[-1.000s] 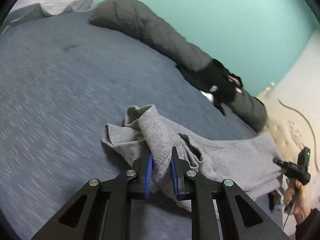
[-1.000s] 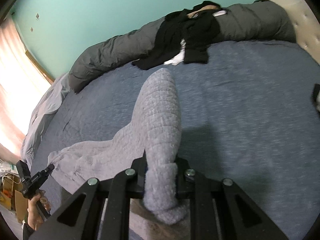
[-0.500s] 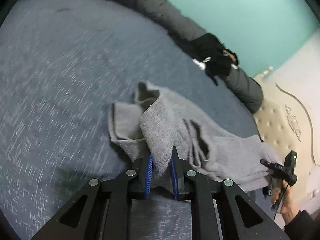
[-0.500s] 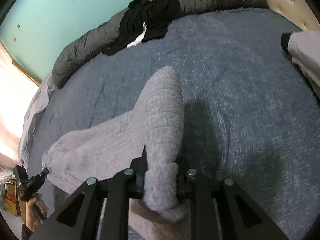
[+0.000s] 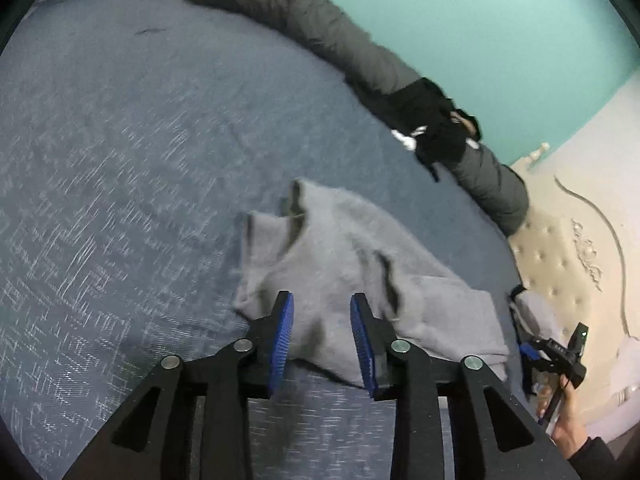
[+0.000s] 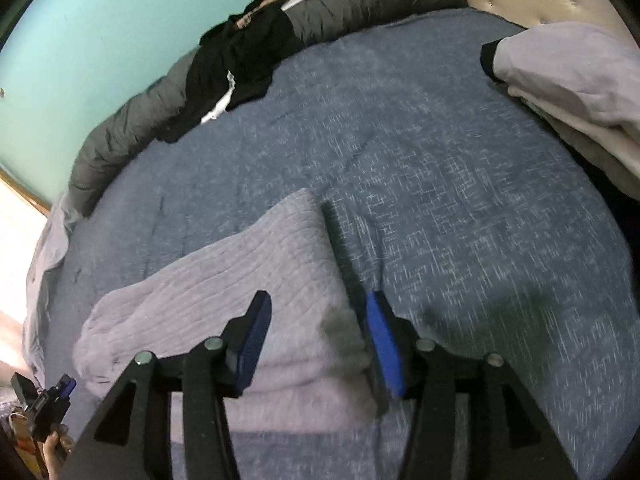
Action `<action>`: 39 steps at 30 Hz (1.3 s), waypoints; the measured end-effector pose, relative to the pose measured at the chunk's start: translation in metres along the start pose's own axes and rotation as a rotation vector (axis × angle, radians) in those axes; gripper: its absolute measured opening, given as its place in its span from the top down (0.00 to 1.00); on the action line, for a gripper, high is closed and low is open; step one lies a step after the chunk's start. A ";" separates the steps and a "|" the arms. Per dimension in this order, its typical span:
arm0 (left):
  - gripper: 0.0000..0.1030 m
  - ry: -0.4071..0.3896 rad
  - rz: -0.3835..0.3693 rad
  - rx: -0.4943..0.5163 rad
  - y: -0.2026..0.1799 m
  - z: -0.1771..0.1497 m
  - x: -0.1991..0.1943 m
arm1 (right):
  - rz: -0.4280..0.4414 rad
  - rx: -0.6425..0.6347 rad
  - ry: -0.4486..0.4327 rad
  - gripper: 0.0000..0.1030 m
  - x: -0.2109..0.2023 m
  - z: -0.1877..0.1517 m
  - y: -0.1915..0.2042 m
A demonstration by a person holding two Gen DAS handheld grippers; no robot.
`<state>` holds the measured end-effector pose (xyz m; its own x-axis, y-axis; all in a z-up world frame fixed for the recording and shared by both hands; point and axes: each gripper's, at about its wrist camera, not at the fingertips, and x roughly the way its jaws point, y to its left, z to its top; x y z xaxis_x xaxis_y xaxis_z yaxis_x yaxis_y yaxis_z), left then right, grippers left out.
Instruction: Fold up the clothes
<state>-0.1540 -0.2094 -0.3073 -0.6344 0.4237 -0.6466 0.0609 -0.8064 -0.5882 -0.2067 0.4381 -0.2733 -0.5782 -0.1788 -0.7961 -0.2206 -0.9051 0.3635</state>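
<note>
left claw [image 5: 322, 330] released, right claw [image 6: 316, 340] released | both just dropped grey ribbed knit garment [image 5: 360, 264] | lies doubled at 6 o'clock on blue bed [image 6: 460, 184] | fold laid

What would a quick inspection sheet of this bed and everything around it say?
Surface: blue bedspread, mostly bare.
Job's things: grey knit garment lying loosely folded on it.
Clutter: black clothes on a dark grey rolled duvet; pale folded laundry at the edge.
Grippers: left gripper and right gripper both open, above the garment.
Cables: thin cord by the person's hand.
Surroundings: teal wall, cream tufted headboard.
</note>
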 end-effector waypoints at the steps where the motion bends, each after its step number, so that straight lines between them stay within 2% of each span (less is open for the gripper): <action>1: 0.56 0.010 -0.014 0.006 -0.005 0.002 0.001 | 0.005 -0.003 -0.001 0.49 -0.002 -0.003 0.005; 4: 0.43 0.043 -0.045 0.024 -0.021 0.004 0.013 | 0.022 -0.014 0.002 0.49 -0.007 -0.014 0.019; 6: 0.41 0.084 -0.061 0.005 -0.024 0.001 0.027 | 0.047 -0.015 0.004 0.49 -0.012 -0.023 0.027; 13: 0.38 0.157 -0.063 0.017 -0.037 -0.015 0.060 | 0.153 -0.030 0.015 0.47 -0.014 -0.054 0.064; 18: 0.36 0.156 -0.041 0.051 -0.042 -0.015 0.072 | 0.212 -0.032 0.021 0.46 0.000 -0.068 0.083; 25: 0.36 0.153 -0.044 0.018 -0.040 -0.006 0.093 | 0.278 0.033 0.022 0.45 0.036 -0.084 0.082; 29: 0.39 0.146 -0.035 0.038 -0.047 -0.005 0.096 | 0.303 0.060 -0.003 0.45 0.047 -0.094 0.074; 30: 0.45 0.144 -0.031 0.046 -0.049 -0.004 0.095 | 0.307 0.061 -0.014 0.45 0.047 -0.096 0.073; 31: 0.56 0.141 -0.027 0.055 -0.051 -0.004 0.095 | 0.310 0.066 -0.027 0.45 0.048 -0.098 0.070; 33: 0.62 0.137 -0.022 0.057 -0.054 -0.003 0.091 | 0.312 0.077 -0.047 0.45 0.049 -0.102 0.064; 39: 0.62 0.152 -0.025 0.054 -0.067 -0.010 0.083 | 0.325 0.080 -0.056 0.44 0.052 -0.100 0.058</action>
<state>-0.2032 -0.1165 -0.3267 -0.5108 0.4981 -0.7007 0.0026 -0.8142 -0.5806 -0.1707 0.3372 -0.3416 -0.6703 -0.4297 -0.6050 -0.0768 -0.7707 0.6326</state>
